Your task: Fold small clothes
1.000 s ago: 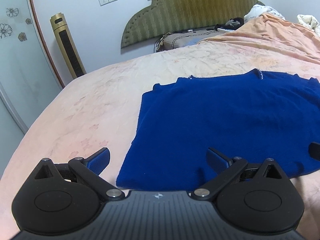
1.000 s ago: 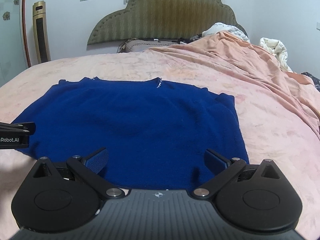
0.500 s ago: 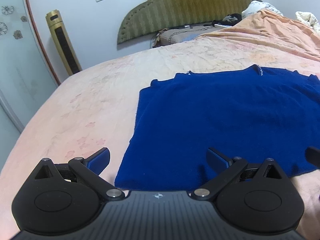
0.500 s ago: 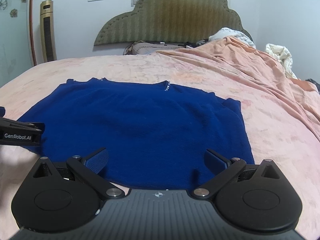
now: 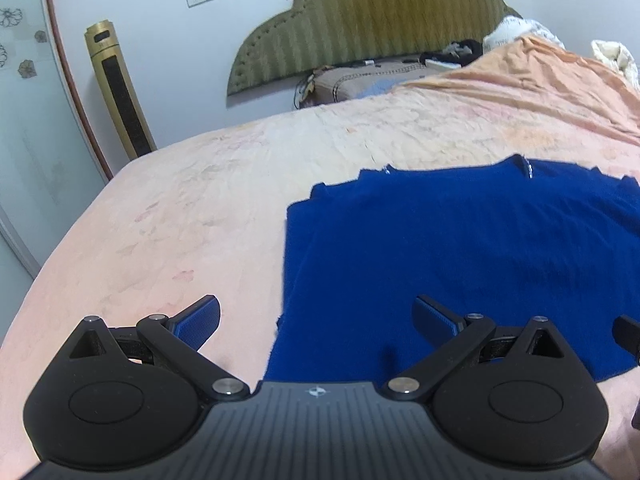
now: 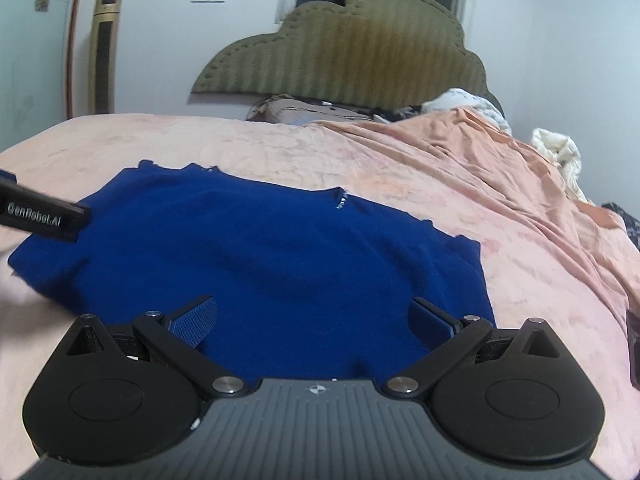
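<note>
A wide bed (image 5: 192, 208) with a pale pink cover fills both views, and the blue garment (image 5: 460, 248) lies flat on it, spread out, with its neckline toward the headboard (image 5: 376, 20). The left wrist view shows mostly the left edge of the garment and much bare cover beside it; the right side of the garment runs out of the picture there. The right wrist view shows the garment (image 6: 260, 256) almost whole, with its right edge and the rumpled orange blanket (image 6: 500, 184) next to it. Only this view shows a white bundle of bedding (image 6: 560, 152) at the far right.

A gold tower fan (image 5: 120, 92) stands at the wall left of the bed, and a brown pillow (image 5: 360, 80) lies under the headboard.

The left gripper (image 5: 316, 316) hangs above the near left corner of the garment, its jaws wide apart and empty. The right gripper (image 6: 312, 316) is over the near hem, also spread wide with nothing between the fingers. Its dark body covers the near edge of the garment. In the right view a finger of the left gripper comes in from the left edge, over the left side of the garment.
</note>
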The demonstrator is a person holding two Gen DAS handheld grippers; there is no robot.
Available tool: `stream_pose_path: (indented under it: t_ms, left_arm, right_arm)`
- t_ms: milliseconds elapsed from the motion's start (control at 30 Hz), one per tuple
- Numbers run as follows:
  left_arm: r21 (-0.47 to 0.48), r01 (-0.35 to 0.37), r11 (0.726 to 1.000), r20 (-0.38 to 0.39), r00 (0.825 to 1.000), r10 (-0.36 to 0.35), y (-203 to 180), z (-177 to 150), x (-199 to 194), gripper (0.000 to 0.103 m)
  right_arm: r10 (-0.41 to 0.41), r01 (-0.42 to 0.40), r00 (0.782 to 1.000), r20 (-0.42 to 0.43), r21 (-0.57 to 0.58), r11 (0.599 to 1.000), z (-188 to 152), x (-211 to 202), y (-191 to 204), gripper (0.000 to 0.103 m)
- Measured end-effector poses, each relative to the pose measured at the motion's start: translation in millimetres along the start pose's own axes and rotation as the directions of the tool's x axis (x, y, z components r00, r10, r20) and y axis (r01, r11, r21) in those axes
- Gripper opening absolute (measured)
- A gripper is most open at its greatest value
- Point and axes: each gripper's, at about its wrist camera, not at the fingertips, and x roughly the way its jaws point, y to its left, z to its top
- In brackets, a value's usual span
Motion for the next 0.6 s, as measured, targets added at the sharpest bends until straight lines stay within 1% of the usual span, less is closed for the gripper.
stream_pose_path:
  t_ms: [100,333,433,500,600]
  left_arm:
    - [0.002,0.007,1.000,-0.021,1.000,-0.007,-1.4,1.7,5.1,0.103]
    - [0.011,0.013,1.000,-0.025,1.000,-0.013,0.9,4.1,9.4,0.103]
    - [0.026,0.033,0.999,-0.021,0.999,-0.033,6.9,8.3,12.6,0.103]
    - [0.005,0.058,0.998,-0.005,0.998,-0.058,20.5,15.5,15.9,0.103]
    - [-0.067,0.119,0.991,-0.034,0.992,-0.121,52.2,32.8,34.8,0.103]
  right_arm:
    - [0.017,-0.017,1.000,0.005,-0.004,1.000,0.2,-1.7,1.1,0.103]
    - [0.047,-0.046,0.999,0.011,-0.053,0.998,-1.7,-4.8,14.6,0.103]
    - [0.061,-0.060,0.998,0.016,-0.068,0.996,-1.4,-6.5,18.9,0.103]
    - [0.081,-0.079,0.997,0.022,-0.080,0.994,-0.8,-8.4,23.2,0.103]
    - [0.108,-0.104,0.994,0.029,-0.118,0.988,0.5,-11.3,34.5,0.103]
